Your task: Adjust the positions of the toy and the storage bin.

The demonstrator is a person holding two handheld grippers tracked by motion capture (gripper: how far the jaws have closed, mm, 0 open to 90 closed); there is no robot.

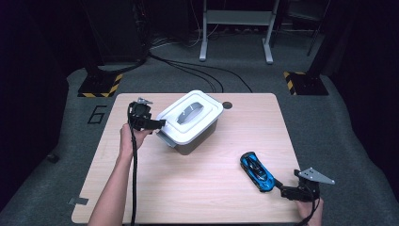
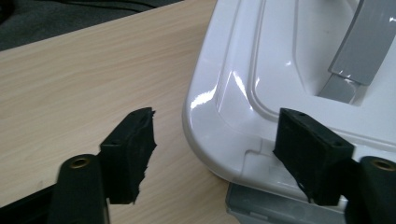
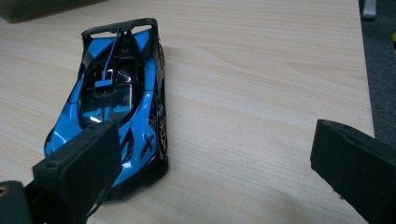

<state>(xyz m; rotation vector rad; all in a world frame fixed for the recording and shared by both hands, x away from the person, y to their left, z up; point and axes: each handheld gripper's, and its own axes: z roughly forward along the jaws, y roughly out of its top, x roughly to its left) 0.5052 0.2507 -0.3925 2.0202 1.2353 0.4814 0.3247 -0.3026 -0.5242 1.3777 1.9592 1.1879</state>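
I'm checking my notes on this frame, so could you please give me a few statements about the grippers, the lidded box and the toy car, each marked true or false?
1. The white plastic lid sits on the grey storage box. True.
2. The blue and black toy car lies inside the box. False: it rests on the light wooden table.
3. The left gripper is open at the lid's corner. True.
4. The right gripper is clamped on the car. False: it is open, with the car beside one jaw.
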